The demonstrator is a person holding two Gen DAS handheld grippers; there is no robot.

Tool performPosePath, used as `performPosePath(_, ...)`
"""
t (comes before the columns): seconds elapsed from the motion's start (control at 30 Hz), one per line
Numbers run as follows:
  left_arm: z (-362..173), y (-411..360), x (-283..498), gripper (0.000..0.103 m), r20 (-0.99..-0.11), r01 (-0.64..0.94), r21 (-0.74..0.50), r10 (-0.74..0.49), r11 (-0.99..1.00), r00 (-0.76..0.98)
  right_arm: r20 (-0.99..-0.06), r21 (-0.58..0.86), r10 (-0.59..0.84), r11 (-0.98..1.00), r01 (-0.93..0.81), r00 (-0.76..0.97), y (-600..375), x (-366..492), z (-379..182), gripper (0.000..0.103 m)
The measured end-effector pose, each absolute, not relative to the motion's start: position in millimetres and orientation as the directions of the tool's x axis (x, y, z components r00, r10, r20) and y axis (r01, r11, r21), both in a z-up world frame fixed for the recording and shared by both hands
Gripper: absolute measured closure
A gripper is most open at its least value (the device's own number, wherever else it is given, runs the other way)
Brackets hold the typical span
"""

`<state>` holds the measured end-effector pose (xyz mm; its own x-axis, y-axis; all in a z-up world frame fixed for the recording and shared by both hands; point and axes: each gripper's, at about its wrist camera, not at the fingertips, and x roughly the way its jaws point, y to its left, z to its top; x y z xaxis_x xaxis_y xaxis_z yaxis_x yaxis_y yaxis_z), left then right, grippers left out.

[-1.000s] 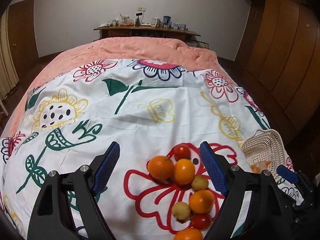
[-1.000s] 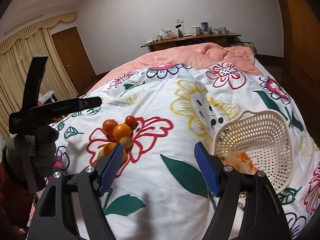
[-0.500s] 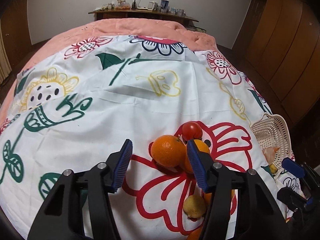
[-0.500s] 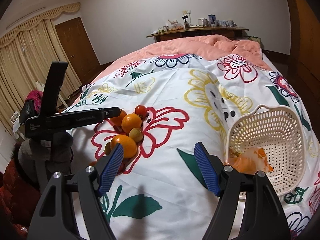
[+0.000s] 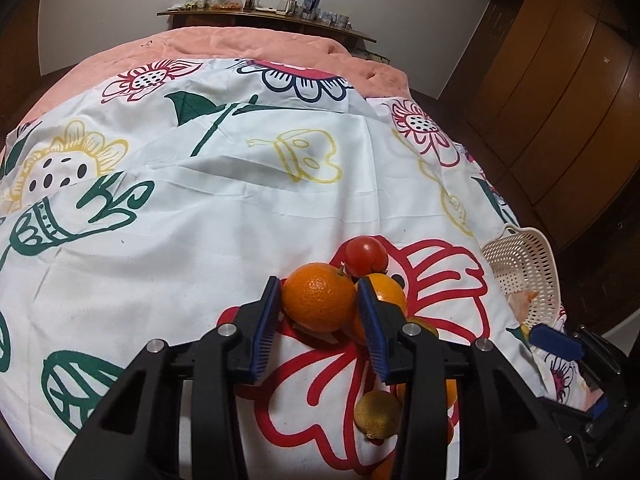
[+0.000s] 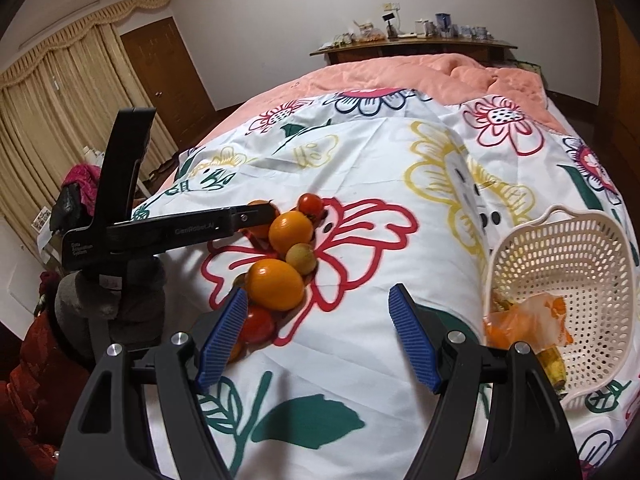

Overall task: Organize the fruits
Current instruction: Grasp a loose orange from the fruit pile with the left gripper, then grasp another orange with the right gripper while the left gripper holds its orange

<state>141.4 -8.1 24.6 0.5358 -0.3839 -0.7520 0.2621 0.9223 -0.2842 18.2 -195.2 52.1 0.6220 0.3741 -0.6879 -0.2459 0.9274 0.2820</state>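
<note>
On the flowered sheet your left gripper has just been closing, pinching the far orange for the basket, while your right gripper waits spread and empty.

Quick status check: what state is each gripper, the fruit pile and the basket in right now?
Left gripper: jaws just closing, pads against an orange.
Right gripper: open, empty, above the bedsheet.
Fruit pile: loose on the sheet.
Basket: tilted on its side, a plastic bag inside.
</note>
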Motion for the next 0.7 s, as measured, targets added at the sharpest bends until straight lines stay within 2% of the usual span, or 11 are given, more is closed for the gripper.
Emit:
performPosePath(0.27,44,2,132,0.063,-0.720,0.247,-0.269,-0.365,0.931,0.590,-0.717,0.348,0.445,0.896,-0.277,0.537,-175,32,47,0.030)
performPosePath(0.5,62,8,121,0.063,-0.691,0.243,-0.237,-0.339,0.941,0.638,-0.767,0.351,0.435,0.900,-0.259,0.472,-158,51,38,0.030)
performPosePath(0.7,66,13,116,0.063,-0.679,0.243,-0.243,-0.343,0.939,0.649,-0.795,0.340,0.432,0.899,-0.277,0.426,-141,64,31,0.041)
